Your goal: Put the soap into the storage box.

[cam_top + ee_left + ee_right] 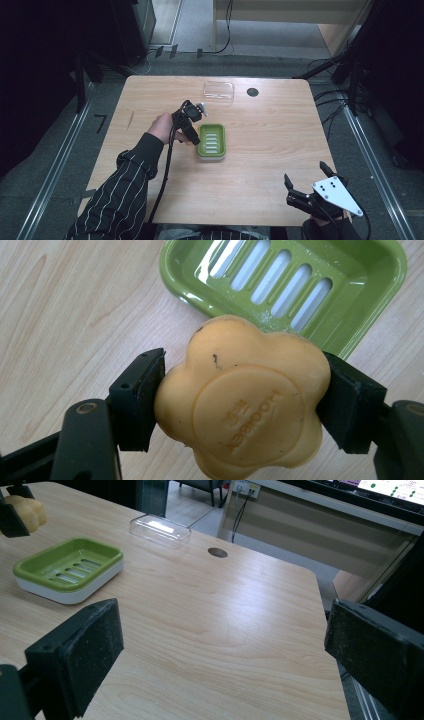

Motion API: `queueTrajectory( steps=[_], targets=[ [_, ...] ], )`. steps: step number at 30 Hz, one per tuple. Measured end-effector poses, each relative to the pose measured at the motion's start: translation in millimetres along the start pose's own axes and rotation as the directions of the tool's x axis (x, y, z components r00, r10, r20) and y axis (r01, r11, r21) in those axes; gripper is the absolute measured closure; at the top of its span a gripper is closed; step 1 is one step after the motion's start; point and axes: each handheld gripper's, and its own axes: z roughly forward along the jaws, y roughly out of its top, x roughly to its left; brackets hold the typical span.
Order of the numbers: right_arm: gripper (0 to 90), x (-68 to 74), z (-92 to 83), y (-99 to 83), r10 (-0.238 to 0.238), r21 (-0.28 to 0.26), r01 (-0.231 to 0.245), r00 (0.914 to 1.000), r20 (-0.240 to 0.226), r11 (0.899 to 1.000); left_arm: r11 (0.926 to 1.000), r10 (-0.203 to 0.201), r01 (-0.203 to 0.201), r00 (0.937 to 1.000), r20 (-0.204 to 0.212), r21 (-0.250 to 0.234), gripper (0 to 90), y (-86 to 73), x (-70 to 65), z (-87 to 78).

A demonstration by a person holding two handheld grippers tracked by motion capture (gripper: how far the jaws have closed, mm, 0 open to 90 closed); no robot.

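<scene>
Left of centre in the high view, the left gripper clamps the orange soap just beside the green soap dish, while at lower right the right gripper waits wide open, empty, well apart.

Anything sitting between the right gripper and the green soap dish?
Nothing: bare tabletop runs from the right gripper, jaws wide open, to the green soap dish, as the right gripper view shows.
</scene>
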Motion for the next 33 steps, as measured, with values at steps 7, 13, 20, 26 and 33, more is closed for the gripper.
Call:
queueTrajectory(
  steps=[7,13,20,26,33],
  targets=[
    [2.7,0.2,0.4,0.1,0.001,0.001,-0.001,1.0000,-0.001,1.000,0.9998,0.021,-0.021,0.9998,-0.003,0.003,27.8,5.8,-3.3,-1.3],
    [2.7,0.5,0.7,0.3,0.002,0.002,-0.002,1.0000,-0.001,1.000,0.9994,0.035,-0.035,0.9994,0.001,0.000,27.8,11.3,-5.8,-1.6],
    [2.7,0.3,0.8,0.2,0.002,0.002,-0.002,1.0000,-0.002,1.000,0.9985,0.054,-0.054,0.9985,0.009,-0.005,27.8,16.9,-8.5,0.3],
    [2.7,0.1,0.5,0.0,0.004,0.002,-0.004,1.0000,0.001,1.000,0.9981,0.061,-0.061,0.9981,0.014,-0.012,27.8,22.7,-11.7,3.4],
    [2.7,-0.7,0.2,-0.3,0.003,0.000,-0.003,1.0000,0.001,1.000,0.9974,0.071,-0.071,0.9974,0.015,-0.011,27.8,28.2,-14.5,7.0]
  ],
)
